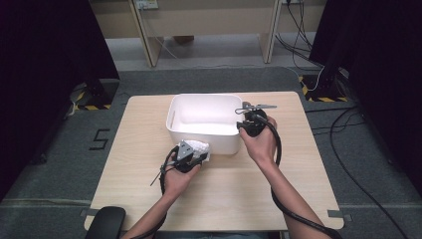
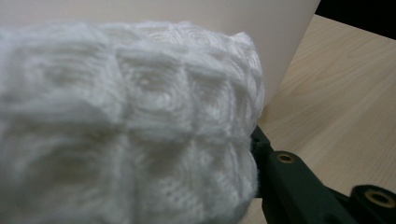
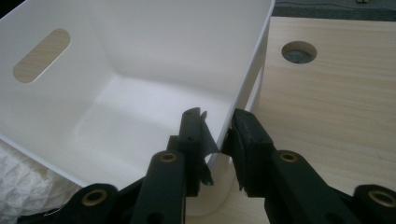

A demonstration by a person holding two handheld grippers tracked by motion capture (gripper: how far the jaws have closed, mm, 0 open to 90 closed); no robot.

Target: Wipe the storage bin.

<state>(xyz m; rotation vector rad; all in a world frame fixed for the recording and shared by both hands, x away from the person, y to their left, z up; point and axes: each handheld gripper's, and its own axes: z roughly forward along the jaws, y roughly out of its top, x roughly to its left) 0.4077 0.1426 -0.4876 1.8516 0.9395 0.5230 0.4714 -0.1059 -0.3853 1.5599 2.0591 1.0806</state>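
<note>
Cloth (image 1: 199, 148) bundled beside bin (image 1: 175, 110), pinched by left tool (image 1: 191, 158), right tool (image 1: 247, 121) clamping bin's wall, cloth's axis unclear

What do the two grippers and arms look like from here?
Both grippers, left and right, are black with two black jaws carrying brass-coloured screw holes. Each has a grey three-cornered plate on top and trails a thick black cable. The forearms are bare, no sleeves in view.

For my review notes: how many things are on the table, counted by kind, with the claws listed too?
White bin: 1
White knitted cloth: 1
Claws: 2, the left claw shut on the cloth, the right claw shut on the bin's wall
Total: 4
</note>
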